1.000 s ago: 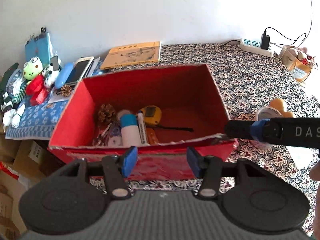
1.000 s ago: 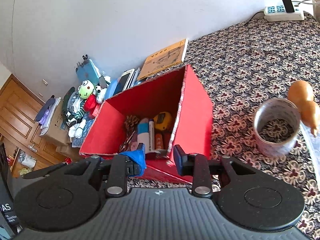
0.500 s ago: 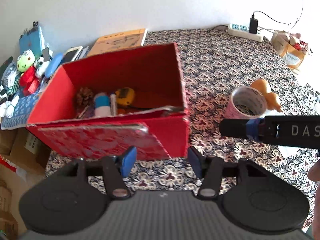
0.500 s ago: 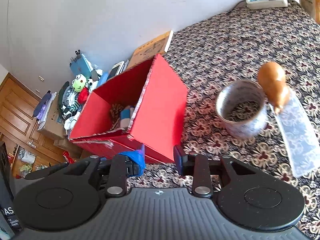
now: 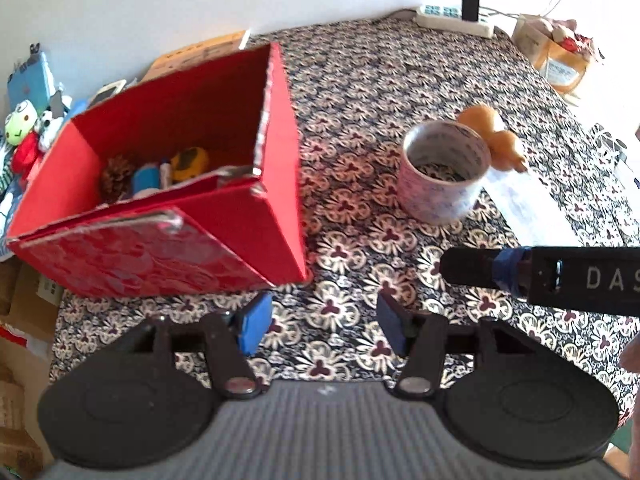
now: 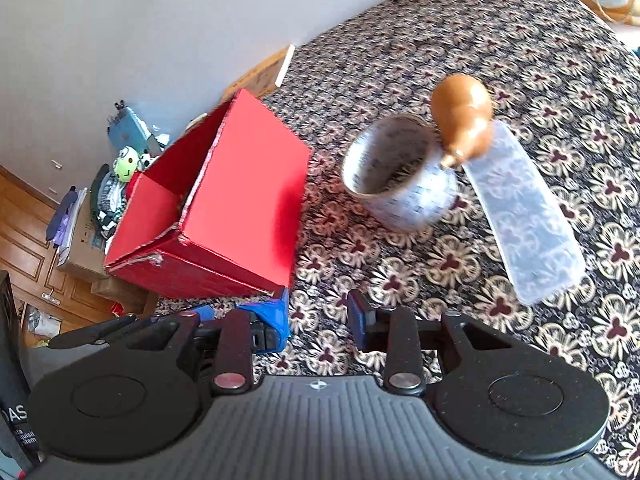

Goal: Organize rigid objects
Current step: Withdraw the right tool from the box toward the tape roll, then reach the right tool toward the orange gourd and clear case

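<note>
A red cardboard box (image 5: pixel 200 216) (image 6: pixel 240 200) stands at the left on the patterned tablecloth. It holds a pine cone (image 5: pixel 116 174), a blue-capped bottle (image 5: pixel 146 178) and a yellow tape measure (image 5: pixel 190 164). A patterned tape roll (image 5: pixel 442 176) (image 6: pixel 398 174) stands right of the box, with a brown gourd (image 5: pixel 494 142) (image 6: pixel 462 120) touching its far side and a clear plastic case (image 6: pixel 524 216) beside it. My left gripper (image 5: pixel 324 330) is open and empty, low in front of the box corner. My right gripper (image 6: pixel 318 322) is open and empty, short of the roll.
A power strip (image 5: pixel 452 20) with a plugged charger lies at the table's far edge. A brown paper bag (image 5: pixel 560 60) stands far right. Plush toys (image 5: pixel 24 136), phones and a yellow booklet (image 6: pixel 260 76) lie behind the box. The right gripper's body (image 5: pixel 560 280) crosses the left view.
Both grippers have swung right, away from the box opening, bringing the tape roll, gourd and clear case into view. Both stay open and empty.
</note>
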`<state>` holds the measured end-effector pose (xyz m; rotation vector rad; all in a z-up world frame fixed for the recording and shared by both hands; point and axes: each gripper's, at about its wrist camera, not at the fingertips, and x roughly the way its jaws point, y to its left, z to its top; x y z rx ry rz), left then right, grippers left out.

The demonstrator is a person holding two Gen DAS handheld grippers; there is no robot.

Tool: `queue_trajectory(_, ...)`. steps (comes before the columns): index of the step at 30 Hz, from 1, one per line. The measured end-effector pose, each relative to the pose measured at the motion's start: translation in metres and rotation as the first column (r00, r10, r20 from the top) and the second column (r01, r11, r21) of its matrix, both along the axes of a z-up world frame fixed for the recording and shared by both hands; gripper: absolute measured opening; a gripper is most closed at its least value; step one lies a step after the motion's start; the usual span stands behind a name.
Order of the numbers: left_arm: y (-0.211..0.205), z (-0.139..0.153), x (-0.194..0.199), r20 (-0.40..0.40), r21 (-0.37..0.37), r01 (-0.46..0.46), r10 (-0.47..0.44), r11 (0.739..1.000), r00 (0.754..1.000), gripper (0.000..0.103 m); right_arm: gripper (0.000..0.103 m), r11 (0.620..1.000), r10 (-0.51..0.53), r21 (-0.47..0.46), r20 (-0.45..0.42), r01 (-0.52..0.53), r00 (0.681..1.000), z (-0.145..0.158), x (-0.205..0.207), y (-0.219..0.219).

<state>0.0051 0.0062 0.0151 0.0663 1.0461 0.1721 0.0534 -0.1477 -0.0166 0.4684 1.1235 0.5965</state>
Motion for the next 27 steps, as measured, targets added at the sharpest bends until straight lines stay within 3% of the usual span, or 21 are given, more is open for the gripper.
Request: queue_trajectory(27, -0.038, -0.025, 0.016, -0.066, -0.016, 0.104, -0.105, 0.994, 0.992, 0.059, 0.015, 0.993, -0.111, -0.032, -0.042, 0.110, 0.993, -0.013, 0.000, -0.048)
